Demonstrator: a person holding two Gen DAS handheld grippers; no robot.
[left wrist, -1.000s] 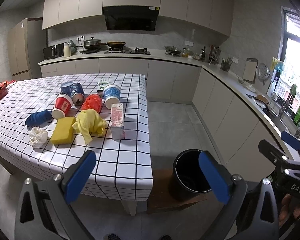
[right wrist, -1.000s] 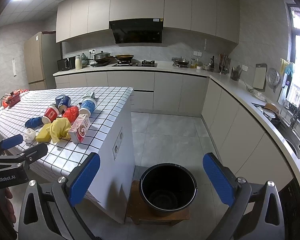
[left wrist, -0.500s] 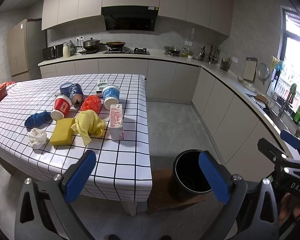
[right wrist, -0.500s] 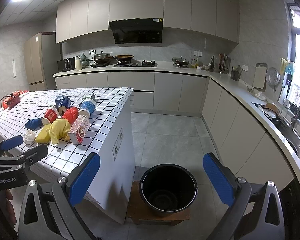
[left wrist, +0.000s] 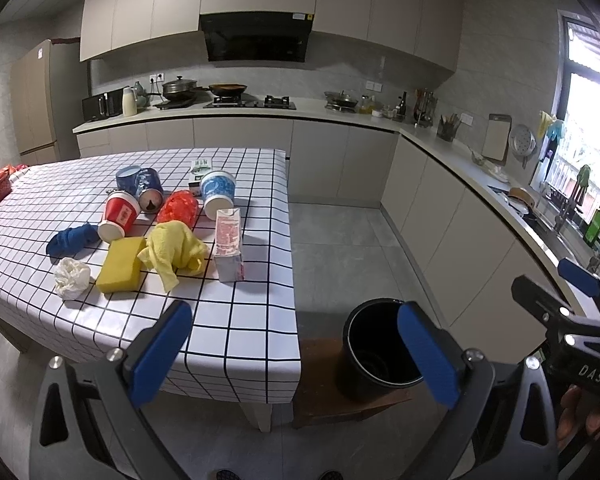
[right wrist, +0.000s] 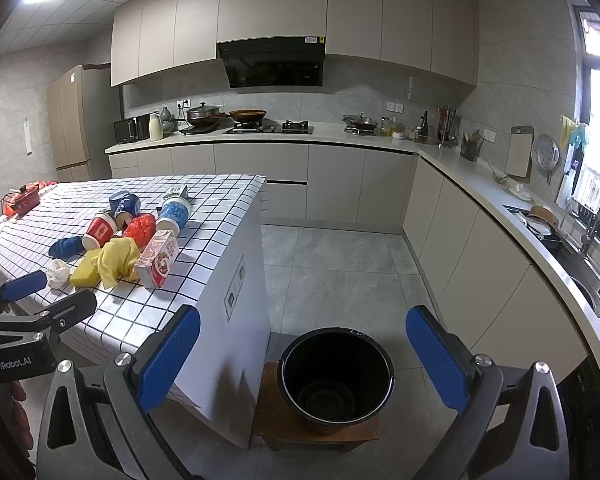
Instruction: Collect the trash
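**Both grippers spread wide and empty, trash still on the table, bin on the floor**

Your left gripper (left wrist: 294,354) hangs off the near edge of the table (left wrist: 236,332), its blue pads far apart with nothing between them. Your right gripper (right wrist: 300,354) is just as wide and just as empty, held above the floor with the black bin (right wrist: 336,380) framed between its fingers. In the left wrist view you can see the right gripper at the right edge of the frame, with fingertips of your hand (left wrist: 582,412) showing beneath it.

The trash sits in a cluster toward the table's right edge, on the white grid-patterned cloth. Nearest that edge lies the milk carton (left wrist: 229,244) on its side. Just beside it is the yellow cloth (left wrist: 174,250), crumpled and touching the yellow sponge (left wrist: 120,265). A crumpled white paper (left wrist: 71,278) lies closest to the near edge, with a blue cloth (left wrist: 70,238) behind it. Farther back you have a tipped red cup (left wrist: 118,216), a dark blue cup (left wrist: 146,190) on its side, a red crumpled wrapper (left wrist: 179,208), and a blue-and-white tub (left wrist: 218,194) lying over. A small green-and-white carton (left wrist: 201,166) rests behind the tub.

The bin stands on a low wooden stool (right wrist: 278,420) on the floor, just past the table's right edge. Its inside looks dark; you cannot tell whether anything lies at the bottom.
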